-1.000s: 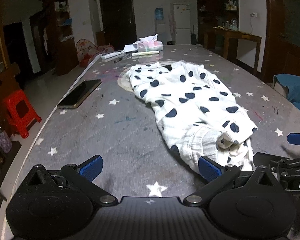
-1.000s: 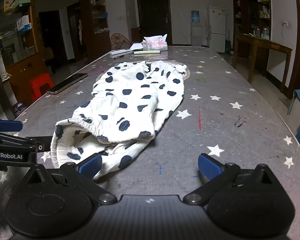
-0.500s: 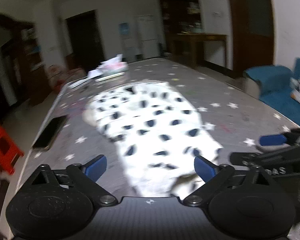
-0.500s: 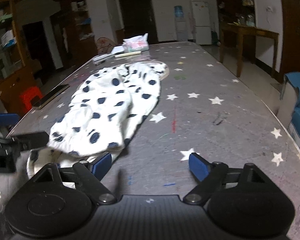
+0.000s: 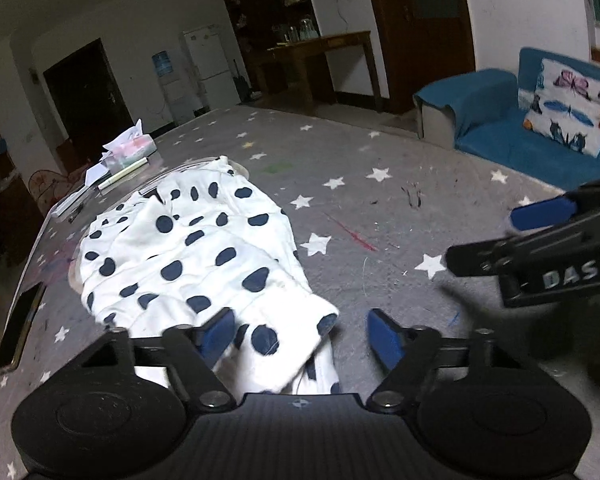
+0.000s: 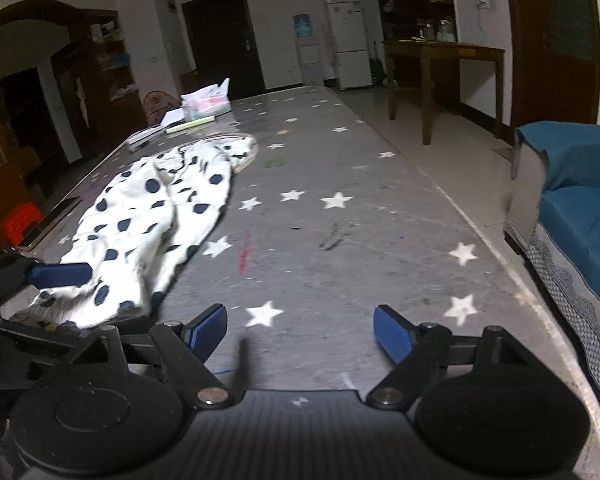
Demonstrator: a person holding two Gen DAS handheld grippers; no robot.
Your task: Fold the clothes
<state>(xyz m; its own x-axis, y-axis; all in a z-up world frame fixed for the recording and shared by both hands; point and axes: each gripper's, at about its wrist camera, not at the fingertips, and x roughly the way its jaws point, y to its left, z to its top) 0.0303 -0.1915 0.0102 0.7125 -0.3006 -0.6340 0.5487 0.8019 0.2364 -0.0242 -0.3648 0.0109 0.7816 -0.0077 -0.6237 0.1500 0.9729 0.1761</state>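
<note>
Garment: the spotted white garment (image 5: 188,256) lies lengthwise on the star-patterned table (image 5: 380,216), bunched and partly doubled over itself; its near end sits between your left fingers.
Left gripper: your left gripper (image 5: 300,330) has its fingers spread wide, with the near hem of the garment lying between them but not pinched.
Right gripper: your right gripper (image 6: 300,326) has its fingers spread wide over bare table, just to the right of the garment, holding nothing.
Stage: the cloth lies rumpled rather than in a flat, squared fold; judge the folding as incomplete.
Grip advice: close on the hem only once both layers of the edge lie between the pads; take one corner per gripper so the edge lifts evenly.
Motion advice: keep the cloth low and taut to avoid dragging the far end.
Containers: the tissue box (image 6: 206,104) at the far end of the table has tissue standing out of its top.
Nearby items: a phone (image 5: 18,330) lies at the left table edge, clear of the garment.
</note>
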